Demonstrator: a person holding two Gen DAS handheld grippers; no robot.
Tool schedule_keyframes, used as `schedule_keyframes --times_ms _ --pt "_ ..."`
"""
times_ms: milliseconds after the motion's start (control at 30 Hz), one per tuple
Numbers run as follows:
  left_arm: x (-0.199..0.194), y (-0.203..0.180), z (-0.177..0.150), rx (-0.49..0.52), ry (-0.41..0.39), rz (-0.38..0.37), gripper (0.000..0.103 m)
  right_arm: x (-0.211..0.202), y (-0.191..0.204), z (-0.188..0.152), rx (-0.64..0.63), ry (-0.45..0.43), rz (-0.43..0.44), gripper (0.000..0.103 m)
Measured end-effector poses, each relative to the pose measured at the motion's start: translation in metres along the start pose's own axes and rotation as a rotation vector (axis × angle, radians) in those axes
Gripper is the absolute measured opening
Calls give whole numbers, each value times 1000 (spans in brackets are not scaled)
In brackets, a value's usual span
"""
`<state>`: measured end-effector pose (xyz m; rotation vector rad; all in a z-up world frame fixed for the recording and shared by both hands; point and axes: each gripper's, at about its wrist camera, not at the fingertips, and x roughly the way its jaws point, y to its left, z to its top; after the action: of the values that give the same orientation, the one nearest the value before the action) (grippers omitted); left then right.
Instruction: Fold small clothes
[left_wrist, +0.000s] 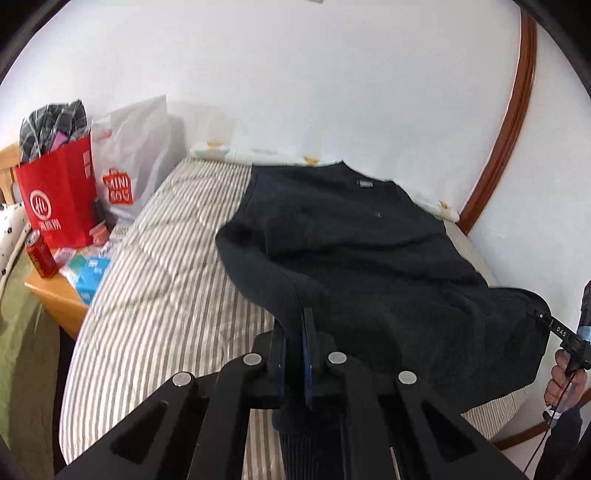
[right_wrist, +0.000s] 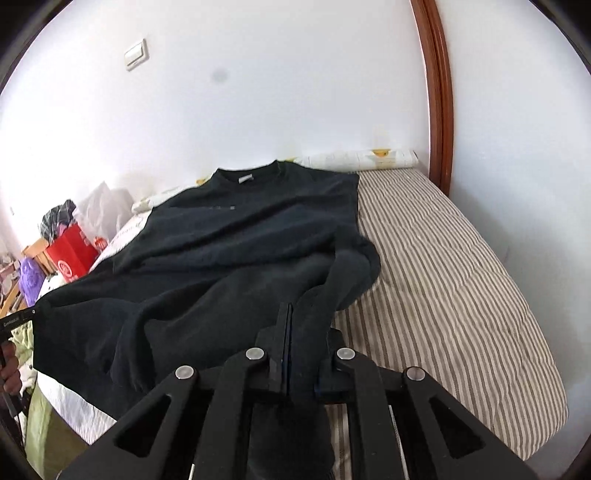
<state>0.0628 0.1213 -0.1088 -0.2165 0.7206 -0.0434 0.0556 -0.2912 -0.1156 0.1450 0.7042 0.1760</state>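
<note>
A dark navy sweatshirt (left_wrist: 354, 236) lies spread on the striped bed (left_wrist: 166, 258), collar toward the wall. My left gripper (left_wrist: 295, 325) is shut on the sweatshirt's left sleeve, whose ribbed cuff hangs down between the fingers. In the right wrist view the sweatshirt (right_wrist: 236, 243) lies on the bed (right_wrist: 443, 280), and my right gripper (right_wrist: 295, 325) is shut on the right sleeve, folded back toward me. Each gripper shows at the other view's edge: the right gripper (left_wrist: 543, 317) and the left gripper (right_wrist: 22, 317), both pinching fabric.
A wooden side table (left_wrist: 51, 291) at the left holds a red paper bag (left_wrist: 59, 199), a white Miniso bag (left_wrist: 129, 162), a red can (left_wrist: 40, 254) and small boxes. A white wall and a wooden door frame (left_wrist: 509, 122) stand behind the bed. A pillow (right_wrist: 369, 158) lies at the head.
</note>
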Motion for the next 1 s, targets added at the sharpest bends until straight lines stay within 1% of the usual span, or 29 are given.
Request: schedule_keyframes --times_ms 100,200,467,533,767,900,1000 --pt "4 -6 17 -2 -23 2 7 8 0 19 19 -2 5 8" --pt "13 -10 34 4 -37 19 7 18 1 37 29 -6 5 8" --pt "45 -19 72 37 -30 59 7 57 0 90 57 9 26 9" --pt "57 -20 82 44 -21 69 7 66 1 98 65 16 31 9" --pt "95 -14 113 29 10 66 7 110 -5 128 98 60 51 9" --pt "120 -9 122 23 26 69 7 140 -11 139 108 87 48 9" --pt "144 -3 127 10 43 87 7 163 -15 144 101 106 43 9"
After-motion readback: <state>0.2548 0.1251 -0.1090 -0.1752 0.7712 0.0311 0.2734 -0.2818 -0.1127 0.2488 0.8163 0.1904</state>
